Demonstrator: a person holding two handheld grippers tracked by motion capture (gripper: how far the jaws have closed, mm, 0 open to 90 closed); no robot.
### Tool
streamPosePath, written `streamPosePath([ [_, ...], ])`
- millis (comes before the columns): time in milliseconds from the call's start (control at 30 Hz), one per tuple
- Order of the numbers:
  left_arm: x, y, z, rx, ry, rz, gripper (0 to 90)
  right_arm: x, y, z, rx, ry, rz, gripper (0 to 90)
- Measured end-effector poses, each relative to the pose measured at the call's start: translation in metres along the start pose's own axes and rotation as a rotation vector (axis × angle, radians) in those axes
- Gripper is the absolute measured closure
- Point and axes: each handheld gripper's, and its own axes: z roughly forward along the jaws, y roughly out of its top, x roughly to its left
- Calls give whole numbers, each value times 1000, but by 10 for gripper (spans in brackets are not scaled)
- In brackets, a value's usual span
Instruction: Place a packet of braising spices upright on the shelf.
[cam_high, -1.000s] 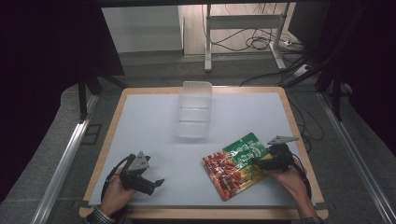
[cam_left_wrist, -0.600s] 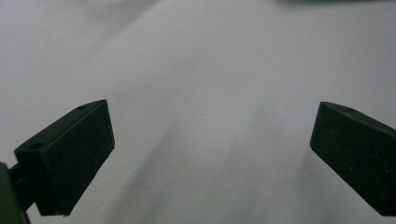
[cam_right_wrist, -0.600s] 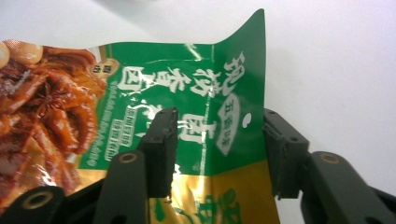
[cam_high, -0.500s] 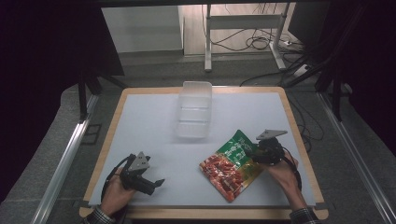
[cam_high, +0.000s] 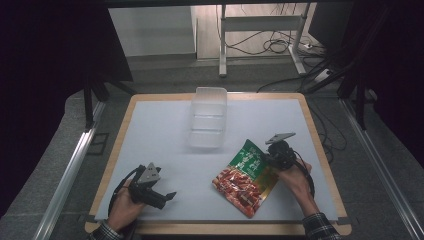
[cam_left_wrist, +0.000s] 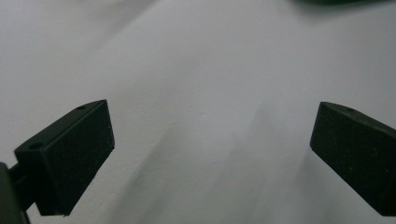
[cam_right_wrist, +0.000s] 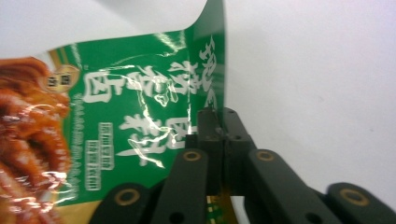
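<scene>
green-and-red snack bag (cam_high: 246, 179) edge pinched in right gripper (cam_high: 270, 158); jaws just closed; left gripper (cam_high: 167, 197) spread wide over white tabletop (cam_high: 160, 140)

Clear plastic container (cam_high: 208, 118) on the far middle of the white table mat (cam_high: 155, 135), wooden table rim (cam_high: 322, 150) around that mat, metal stand (cam_high: 260, 30) and floor cables (cam_high: 280, 46) beyond the container
</scene>
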Motion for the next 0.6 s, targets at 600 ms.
streamPosePath([
  [600,0,0,0,1,7,-3,0,4,21,-42,-72,75,15,889],
])
